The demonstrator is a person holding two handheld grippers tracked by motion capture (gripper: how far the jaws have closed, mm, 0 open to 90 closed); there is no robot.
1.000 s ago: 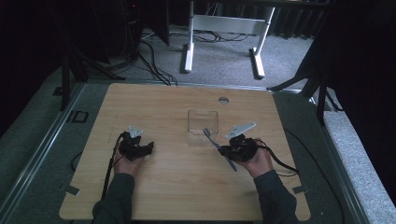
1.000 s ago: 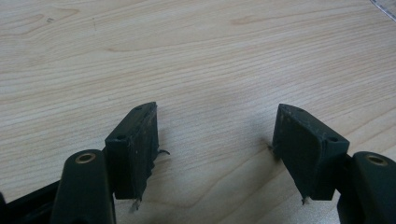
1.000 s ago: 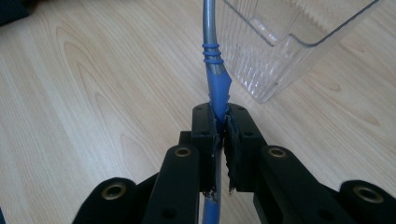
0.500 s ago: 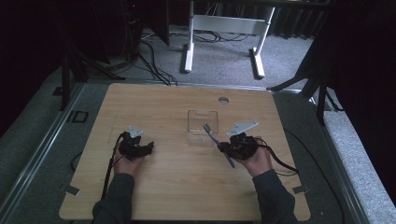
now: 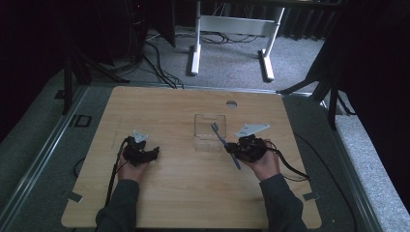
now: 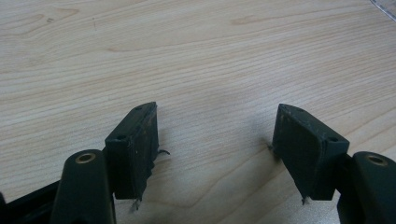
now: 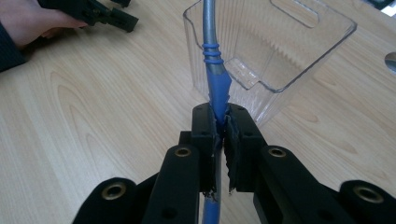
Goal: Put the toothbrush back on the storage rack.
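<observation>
A toothbrush (image 7: 215, 74) with a blue handle and a grey neck is clamped between the jaws of my right gripper (image 7: 220, 116). In the high view my right gripper (image 5: 230, 148) is right of centre, and the toothbrush (image 5: 223, 141) slants up-left with its head over a clear plastic box (image 5: 209, 119). In the right gripper view the grey neck rises across the near corner of the clear plastic box (image 7: 299, 56). My left gripper (image 5: 154, 152) rests on the table at the left. Its jaws stand wide apart in the left gripper view (image 6: 215, 140), with bare wood between them.
The wooden table (image 5: 169, 193) has a round hole (image 5: 231, 103) near its far edge. The other hand (image 7: 28, 21) holding its gripper shows at the top left of the right gripper view. Cables and a white desk frame (image 5: 196, 48) lie on the floor beyond.
My right gripper has carried the toothbrush a little farther from the person, bringing its head over the clear box. The left gripper has stayed put.
</observation>
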